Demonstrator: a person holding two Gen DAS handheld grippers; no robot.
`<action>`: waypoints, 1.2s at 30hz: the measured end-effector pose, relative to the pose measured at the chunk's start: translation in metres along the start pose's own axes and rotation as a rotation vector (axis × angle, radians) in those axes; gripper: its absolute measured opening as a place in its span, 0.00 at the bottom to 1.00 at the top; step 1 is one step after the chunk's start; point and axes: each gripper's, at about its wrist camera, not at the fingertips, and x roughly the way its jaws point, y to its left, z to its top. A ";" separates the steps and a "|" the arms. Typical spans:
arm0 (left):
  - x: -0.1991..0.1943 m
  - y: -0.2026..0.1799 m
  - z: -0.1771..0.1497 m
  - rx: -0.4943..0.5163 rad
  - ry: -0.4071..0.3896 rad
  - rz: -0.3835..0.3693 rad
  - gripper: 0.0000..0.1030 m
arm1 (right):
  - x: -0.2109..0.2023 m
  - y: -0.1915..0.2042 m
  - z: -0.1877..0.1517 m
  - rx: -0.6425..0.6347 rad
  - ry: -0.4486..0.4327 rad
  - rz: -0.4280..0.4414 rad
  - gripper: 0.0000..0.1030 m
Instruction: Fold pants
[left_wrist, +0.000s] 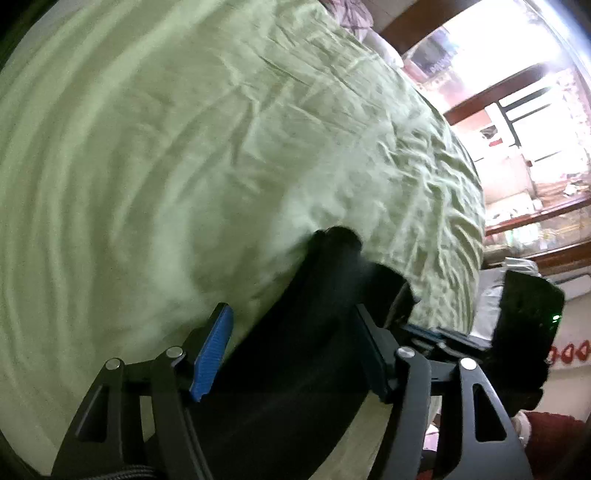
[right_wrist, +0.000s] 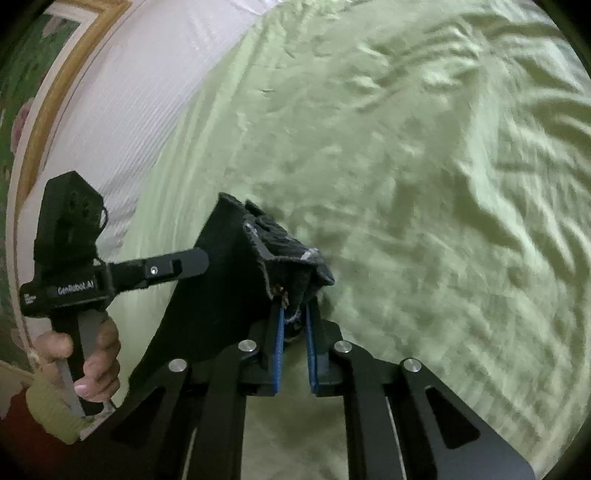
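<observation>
Looking along my right gripper (right_wrist: 293, 321), I saw its blue pads (right_wrist: 279, 347) drawn close together and clamped on a bunched edge of the black pants (right_wrist: 221, 280). No gap showed between pad and cloth at the tips. That pinched corner stood up off the green sheet (right_wrist: 424, 184), with a pale frayed seam showing (and a small brownish fleck just above the pads, which I could not identify). From the corner the rest of the pants fell away toward the lower left of that view as one dark panel.

Left of the panel a hand (right_wrist: 92, 365) held the grip of my left gripper (left_wrist: 291, 354). From its own camera, the fingers (left_wrist: 212, 354) stood well apart, one on each side of the dark cloth. The pants lay between them, but the pads did not press on the fabric, so I counted that gripper as open. Cloth ran up from between the fingers to a rounded end resting on the sheet.

Beyond the pants the sheet spread wide and wrinkled, blurred in both views. At its far edge in the right view ran a white ribbed surface (right_wrist: 147, 92), then a gilt frame (right_wrist: 62, 85). In the left view, past the bed's edge, I made out brown wooden shelves (left_wrist: 535, 218) and bright window light, too washed out to read further.
</observation>
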 end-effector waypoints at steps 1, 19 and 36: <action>0.005 -0.003 0.003 0.006 0.008 -0.004 0.55 | 0.000 -0.002 0.000 0.002 0.002 0.006 0.11; -0.035 -0.020 -0.006 0.045 -0.098 -0.053 0.11 | -0.026 0.035 0.004 -0.112 -0.022 0.117 0.11; -0.144 0.015 -0.088 -0.067 -0.302 -0.082 0.11 | -0.030 0.138 -0.032 -0.352 0.074 0.353 0.11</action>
